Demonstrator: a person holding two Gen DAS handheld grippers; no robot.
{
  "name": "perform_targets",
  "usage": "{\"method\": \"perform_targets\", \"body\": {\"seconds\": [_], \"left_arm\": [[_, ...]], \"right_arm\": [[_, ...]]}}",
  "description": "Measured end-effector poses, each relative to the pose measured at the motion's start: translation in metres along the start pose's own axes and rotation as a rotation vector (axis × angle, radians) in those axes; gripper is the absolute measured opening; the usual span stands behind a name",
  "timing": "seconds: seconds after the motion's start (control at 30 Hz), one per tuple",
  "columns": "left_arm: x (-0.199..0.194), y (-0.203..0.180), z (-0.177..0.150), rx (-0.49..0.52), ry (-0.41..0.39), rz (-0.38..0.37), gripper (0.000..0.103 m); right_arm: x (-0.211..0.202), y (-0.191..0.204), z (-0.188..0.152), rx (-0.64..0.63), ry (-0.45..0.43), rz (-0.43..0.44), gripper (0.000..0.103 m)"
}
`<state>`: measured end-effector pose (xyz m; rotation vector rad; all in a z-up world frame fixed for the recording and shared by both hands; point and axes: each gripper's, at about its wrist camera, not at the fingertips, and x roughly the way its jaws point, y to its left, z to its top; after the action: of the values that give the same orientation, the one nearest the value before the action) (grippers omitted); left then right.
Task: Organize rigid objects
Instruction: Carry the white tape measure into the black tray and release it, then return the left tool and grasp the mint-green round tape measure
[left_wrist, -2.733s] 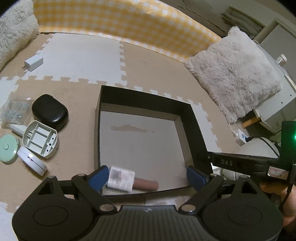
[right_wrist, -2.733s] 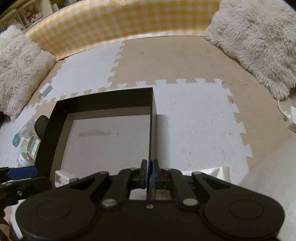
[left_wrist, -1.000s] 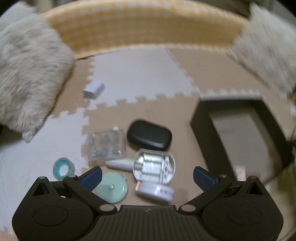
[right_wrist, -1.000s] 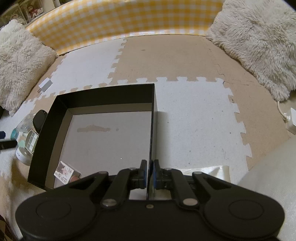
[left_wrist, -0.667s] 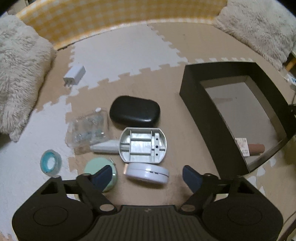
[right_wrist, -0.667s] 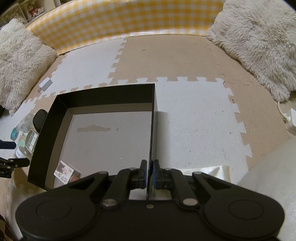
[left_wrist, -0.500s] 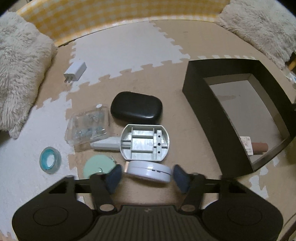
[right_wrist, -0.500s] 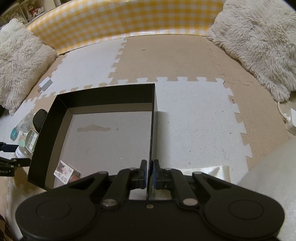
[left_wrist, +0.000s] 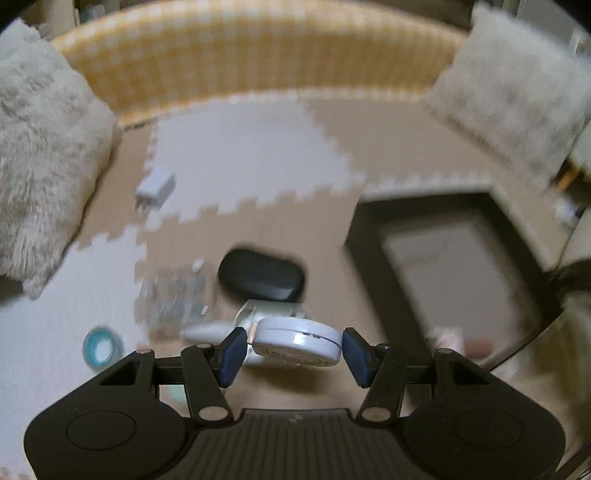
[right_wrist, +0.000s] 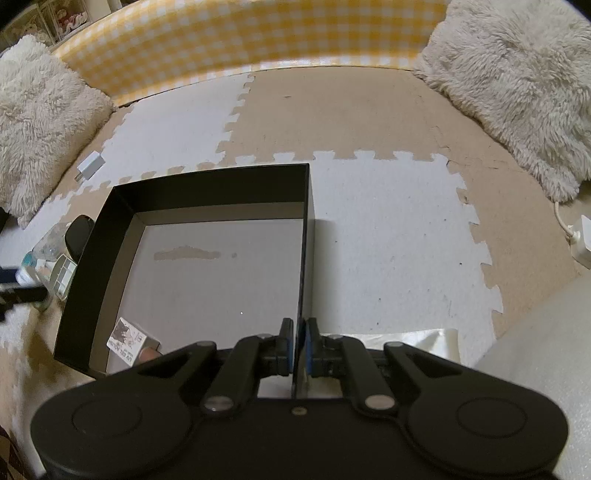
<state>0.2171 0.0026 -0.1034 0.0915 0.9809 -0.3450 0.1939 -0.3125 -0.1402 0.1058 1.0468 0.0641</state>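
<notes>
Since half a second back the left gripper (left_wrist: 293, 345) has squeezed in on the white round case (left_wrist: 298, 341) and picked it up off the mat; the blue pads sit against both sides of it and it now hangs above the spot where it was lying. That view is pretty blurry from the motion, btw.

Right gripper (right_wrist: 298, 347) hasn't budged: its pads are pressed together on the near right wall of the black box (right_wrist: 207, 181), pinching the thin cardboard edge between them.

Just past the held case, on the foam mat (left_wrist: 258, 155), there's the grey tray-looking shell (left_wrist: 273, 310) and a small white tube (left_wrist: 207, 328) peeking out from behind it. Off to the left sits a teal tape roll (left_wrist: 100, 345). A bit further out is a clear plastic bag (left_wrist: 173, 295) and the black oval case (left_wrist: 262, 273). The black box is to the right of that pile, with a small labelled packet (right_wrist: 127, 339) in its near left corner. Further back a white charger plug (left_wrist: 155, 190) lies on its own, and then it's the fluffy cushions (left_wrist: 40, 177) and the yellow checked bumper (left_wrist: 258, 62) along the far edge.
</notes>
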Motion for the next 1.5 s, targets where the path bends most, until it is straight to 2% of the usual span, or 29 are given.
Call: {"method": "perform_targets", "body": {"seconds": [0.1,0.2,0.3,0.4,0.6,0.8,0.9,1.07,1.1,1.13,1.17,1.5], "left_arm": [[-0.016,-0.010,0.005,-0.021,-0.071,-0.088,0.057],[-0.022,-0.026,0.006,-0.019,-0.097,-0.173,0.057],[-0.017,-0.045,0.004,-0.015,-0.084,-0.246,0.057],[-0.001,-0.062,0.002,-0.069,-0.045,-0.338,0.057],[0.025,-0.097,-0.002,-0.098,0.013,-0.409,0.057],[0.048,-0.109,-0.007,-0.153,0.067,-0.429,0.057],[0.054,-0.108,-0.008,-0.175,0.079,-0.435,0.062],[0.050,-0.111,-0.007,-0.151,0.061,-0.450,0.076],[0.048,-0.113,-0.006,-0.139,0.057,-0.445,0.078],[0.046,-0.114,-0.006,-0.125,0.053,-0.425,0.086],[0.044,-0.115,-0.006,-0.117,0.050,-0.402,0.090],[0.034,-0.113,-0.005,-0.057,0.030,-0.356,0.092]], "right_arm": [[0.000,-0.001,0.000,0.002,0.001,0.001,0.006],[-0.001,-0.001,0.001,0.004,0.000,0.002,0.006],[-0.001,-0.001,0.001,0.005,-0.001,0.003,0.006],[-0.001,-0.001,0.001,0.003,0.000,0.001,0.006],[-0.002,-0.001,0.002,-0.001,0.004,-0.001,0.006],[-0.002,0.000,0.002,-0.001,0.008,-0.002,0.006],[-0.002,0.000,0.002,-0.002,0.009,-0.002,0.006],[-0.002,0.000,0.002,-0.002,0.011,-0.001,0.006],[-0.002,0.000,0.002,-0.002,0.011,-0.001,0.006],[-0.002,0.000,0.002,-0.002,0.011,0.000,0.006],[-0.002,0.000,0.003,-0.002,0.012,0.000,0.006],[-0.002,0.000,0.002,-0.003,0.011,-0.001,0.006]]}}
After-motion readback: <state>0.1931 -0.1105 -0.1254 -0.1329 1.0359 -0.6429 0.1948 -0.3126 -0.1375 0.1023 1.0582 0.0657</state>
